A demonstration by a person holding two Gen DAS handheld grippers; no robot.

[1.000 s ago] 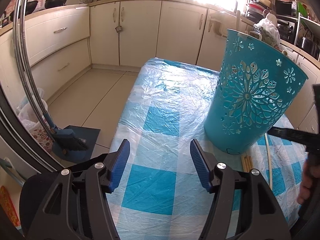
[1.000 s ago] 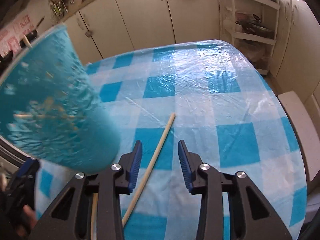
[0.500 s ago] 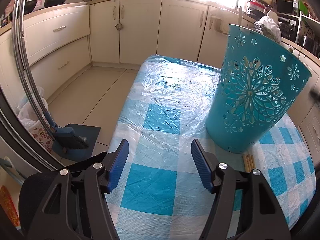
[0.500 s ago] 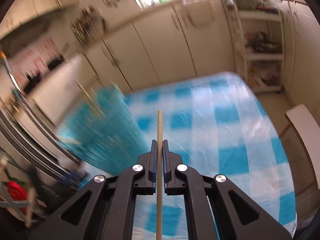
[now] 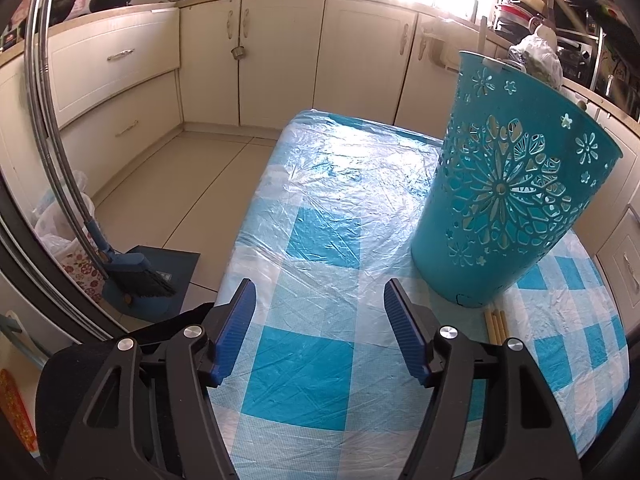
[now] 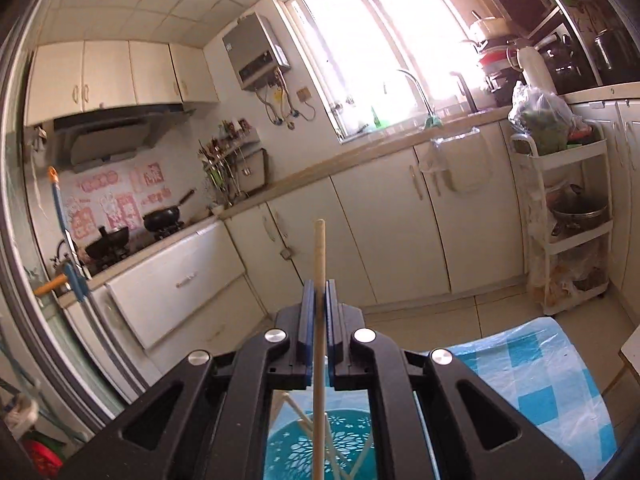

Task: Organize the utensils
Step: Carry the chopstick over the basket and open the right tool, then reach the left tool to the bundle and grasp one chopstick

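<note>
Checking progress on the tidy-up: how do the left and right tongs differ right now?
The left tongs gape open and empty; the right tongs are shut on a wooden chopstick. The left tongs sit low over the checked tablecloth; the right tongs are raised above the teal basket. Both have blue pads.

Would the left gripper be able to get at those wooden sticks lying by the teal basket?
Probably yes. The left gripper is open, and the chopsticks lie on the tablecloth just to its right, below the teal basket, with nothing between.
</note>
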